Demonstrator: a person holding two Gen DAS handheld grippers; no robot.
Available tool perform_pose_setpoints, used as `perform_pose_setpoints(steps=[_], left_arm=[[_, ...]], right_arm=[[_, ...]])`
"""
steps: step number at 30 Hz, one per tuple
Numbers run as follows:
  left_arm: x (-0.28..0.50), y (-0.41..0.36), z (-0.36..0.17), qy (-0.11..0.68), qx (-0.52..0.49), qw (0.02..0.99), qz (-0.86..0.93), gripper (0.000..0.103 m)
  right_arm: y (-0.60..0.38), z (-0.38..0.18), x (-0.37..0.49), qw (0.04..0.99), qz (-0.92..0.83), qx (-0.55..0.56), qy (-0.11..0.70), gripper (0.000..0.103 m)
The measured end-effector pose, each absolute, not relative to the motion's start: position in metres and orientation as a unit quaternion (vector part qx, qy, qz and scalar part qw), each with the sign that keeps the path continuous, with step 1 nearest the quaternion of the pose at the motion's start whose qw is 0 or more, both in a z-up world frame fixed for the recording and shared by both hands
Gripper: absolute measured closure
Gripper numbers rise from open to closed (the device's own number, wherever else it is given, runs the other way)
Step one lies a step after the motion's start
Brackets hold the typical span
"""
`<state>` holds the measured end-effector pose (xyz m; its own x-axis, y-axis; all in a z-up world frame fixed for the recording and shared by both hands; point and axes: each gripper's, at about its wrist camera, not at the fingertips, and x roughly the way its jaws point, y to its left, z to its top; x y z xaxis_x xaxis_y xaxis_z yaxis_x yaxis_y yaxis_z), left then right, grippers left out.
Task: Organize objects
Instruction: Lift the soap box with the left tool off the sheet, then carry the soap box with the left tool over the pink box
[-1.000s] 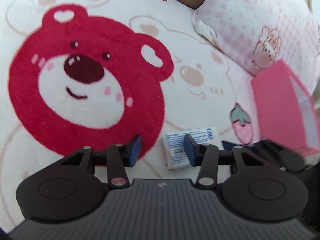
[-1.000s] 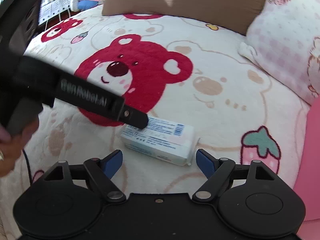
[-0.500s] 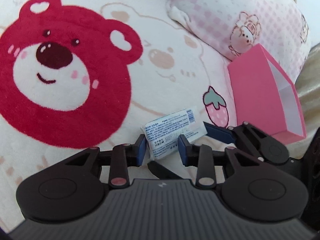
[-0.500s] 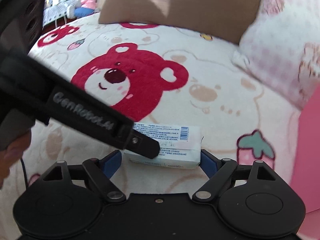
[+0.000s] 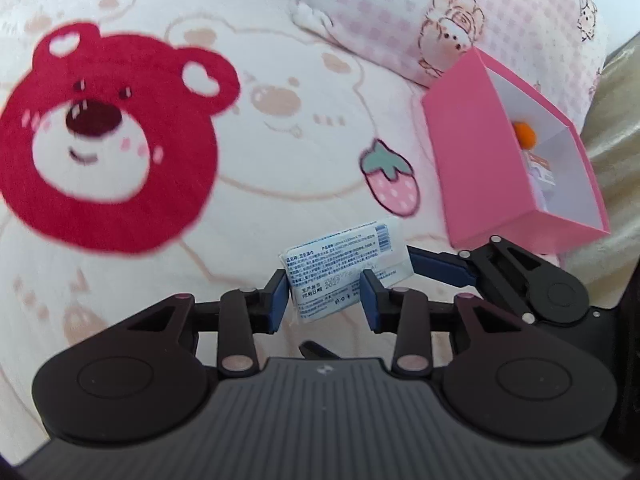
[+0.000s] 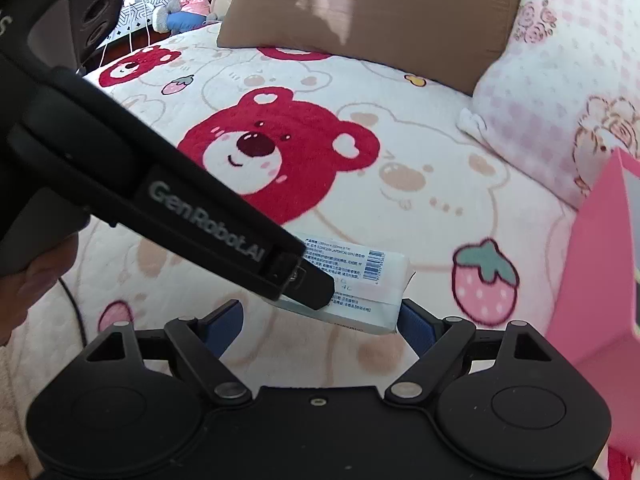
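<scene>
My left gripper (image 5: 325,300) pinched the white printed packet (image 5: 344,264) at its near end above the bear blanket (image 5: 280,152). Its jaws were narrow and easing open, pads touching the packet. My right gripper (image 6: 316,320) gaped wide around the packet, with only its right pad touching. The open pink box (image 5: 472,168) sat near on the right.
</scene>
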<state>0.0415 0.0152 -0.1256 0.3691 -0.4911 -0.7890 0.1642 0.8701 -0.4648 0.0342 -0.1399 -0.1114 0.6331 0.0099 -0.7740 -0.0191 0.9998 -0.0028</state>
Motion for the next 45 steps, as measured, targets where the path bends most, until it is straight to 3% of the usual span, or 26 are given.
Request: perform_pose_setpoints(steps=[4, 10, 36, 45], left_arm=[[0.025, 0.006, -0.119, 0.548, -0.153, 0.797, -0.202, 0.065], [0.011, -0.014, -0.103, 0.549, -0.161, 0.791, -0.216, 0.064], [-0.022, -0.092, 0.003, 0.482, -0.071, 0.828, -0.277, 0.061], [-0.026, -0.104, 0.029, 0.467, -0.059, 0.832, -0.293, 0.061]], right_arm=[[-0.141, -0.105, 0.019, 0.901, 0.019, 0.016, 0.433, 0.015], [-0.132, -0.094, -0.004, 0.909, -0.009, -0.052, 0.413, 0.014], [-0.199, -0.010, -0.072, 0.913, -0.063, 0.112, 0.387, 0.014], [-0.203, 0.013, -0.080, 0.914, -0.076, 0.104, 0.386, 0.013]])
